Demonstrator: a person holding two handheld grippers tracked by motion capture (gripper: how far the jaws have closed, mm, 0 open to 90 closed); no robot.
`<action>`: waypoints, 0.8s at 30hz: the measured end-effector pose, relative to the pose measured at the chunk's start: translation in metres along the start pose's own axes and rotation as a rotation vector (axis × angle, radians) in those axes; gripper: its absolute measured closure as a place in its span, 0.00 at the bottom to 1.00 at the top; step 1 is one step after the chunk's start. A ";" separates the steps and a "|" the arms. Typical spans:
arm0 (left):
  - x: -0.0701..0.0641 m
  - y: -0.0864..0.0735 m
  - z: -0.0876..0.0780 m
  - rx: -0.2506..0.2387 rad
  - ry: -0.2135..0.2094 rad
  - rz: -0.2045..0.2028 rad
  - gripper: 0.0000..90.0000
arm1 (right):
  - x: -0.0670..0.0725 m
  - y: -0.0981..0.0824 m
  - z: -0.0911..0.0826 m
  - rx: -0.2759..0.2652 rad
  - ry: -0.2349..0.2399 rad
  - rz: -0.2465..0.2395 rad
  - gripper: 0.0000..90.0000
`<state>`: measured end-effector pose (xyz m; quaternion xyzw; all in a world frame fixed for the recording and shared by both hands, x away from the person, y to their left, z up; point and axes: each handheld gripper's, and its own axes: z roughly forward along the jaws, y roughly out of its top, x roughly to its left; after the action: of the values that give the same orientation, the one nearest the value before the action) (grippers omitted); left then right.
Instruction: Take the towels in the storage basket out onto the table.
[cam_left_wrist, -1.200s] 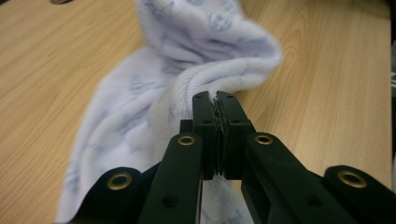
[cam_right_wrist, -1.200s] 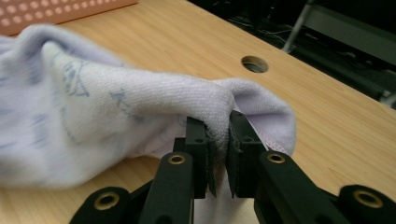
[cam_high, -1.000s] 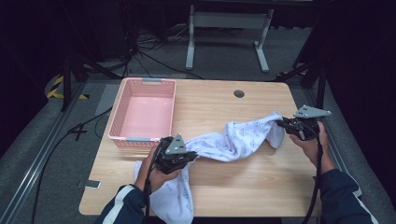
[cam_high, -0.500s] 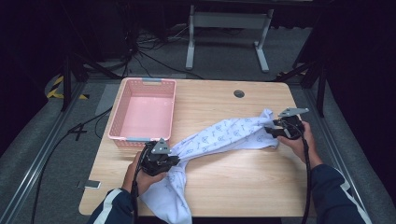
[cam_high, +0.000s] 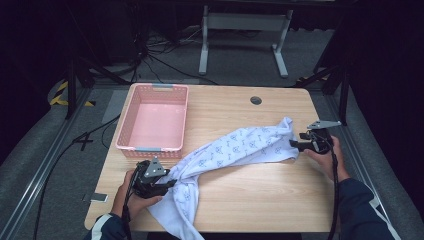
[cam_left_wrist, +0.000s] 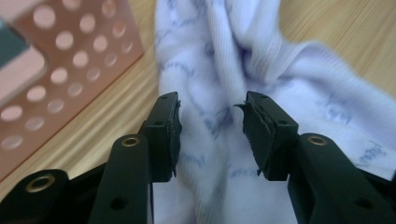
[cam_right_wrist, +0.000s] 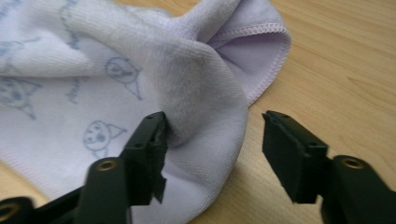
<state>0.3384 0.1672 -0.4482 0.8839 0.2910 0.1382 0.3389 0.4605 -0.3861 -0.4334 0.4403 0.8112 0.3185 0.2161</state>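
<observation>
Pale printed towel (cam_high: 240, 147) stretched diag. across wooden table (cam_high: 260, 200), bunched, near end draping over front edge, far end by right gripper (cam_high: 298, 144). Left gripper (cam_high: 167, 184) low at towel's near end, beside pink basket (cam_high: 152, 122); jaws just been opening, now apart w/ cloth between, not pinched. Right gripper jaws just been closing a bit but apart; one pad touching towel fold, other over bare wood.
</observation>
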 end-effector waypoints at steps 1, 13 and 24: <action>0.001 -0.002 0.002 0.018 -0.003 -0.003 0.63 | 0.000 0.000 0.002 0.004 -0.010 -0.008 0.53; 0.003 -0.009 0.013 0.039 0.006 0.003 0.67 | 0.004 -0.008 0.002 0.126 0.031 -0.101 0.92; 0.014 -0.019 0.002 0.074 0.080 -0.052 0.76 | -0.029 -0.024 -0.082 0.150 -0.126 -0.013 0.95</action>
<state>0.3425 0.1867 -0.4620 0.8819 0.3320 0.1539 0.2973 0.4097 -0.4476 -0.3908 0.4693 0.8202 0.2272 0.2353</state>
